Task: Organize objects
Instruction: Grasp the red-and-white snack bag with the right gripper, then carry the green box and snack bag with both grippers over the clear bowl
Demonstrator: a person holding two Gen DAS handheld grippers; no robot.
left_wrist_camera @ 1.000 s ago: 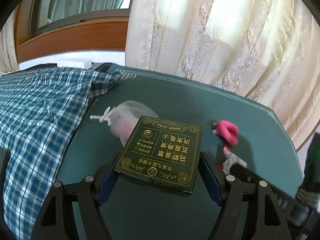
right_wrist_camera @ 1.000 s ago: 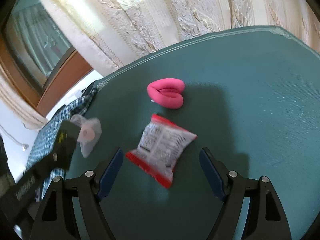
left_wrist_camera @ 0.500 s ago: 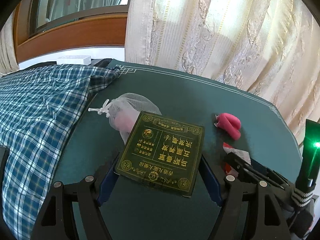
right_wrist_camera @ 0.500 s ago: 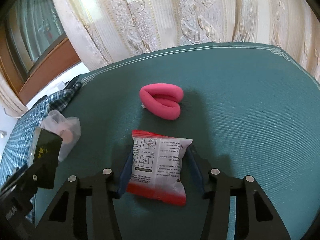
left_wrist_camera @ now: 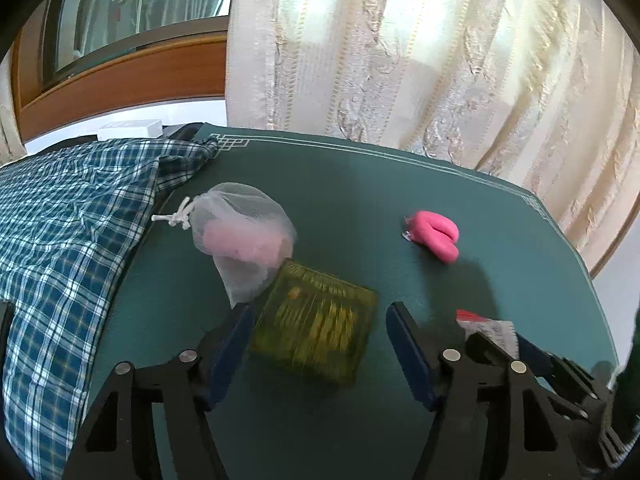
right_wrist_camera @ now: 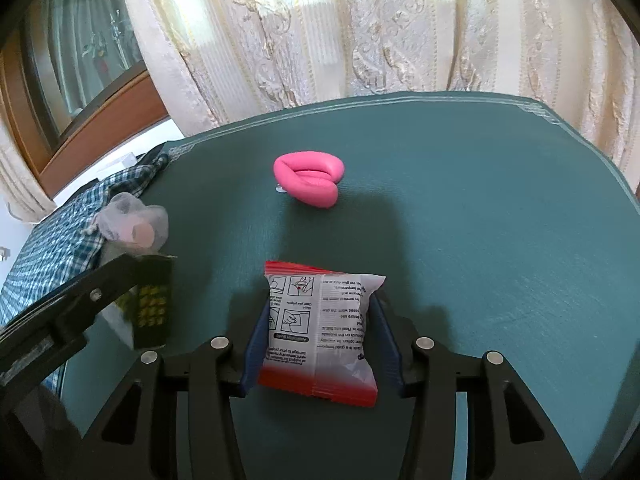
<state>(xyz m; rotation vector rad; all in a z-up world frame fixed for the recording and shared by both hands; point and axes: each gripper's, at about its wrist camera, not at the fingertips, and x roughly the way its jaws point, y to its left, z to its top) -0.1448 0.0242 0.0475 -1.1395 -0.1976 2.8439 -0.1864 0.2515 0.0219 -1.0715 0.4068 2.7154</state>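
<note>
Right tongs [right_wrist_camera: 320,344] closing, pads already squeezing my white-and-red packet [right_wrist_camera: 322,330] at its side edges over the green table [right_wrist_camera: 480,240]; it's light, crinkly, soft, so I'd grip gently. Left tongs [left_wrist_camera: 320,348] closing around the blurred dark box [left_wrist_camera: 314,338], stiff, flat; contact unclear.

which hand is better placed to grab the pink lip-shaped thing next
Neither is free. The right hand-held gripper is closing on the red and white packet; the left is closing around the green box. The pink toy lies straight ahead of the right.
</note>
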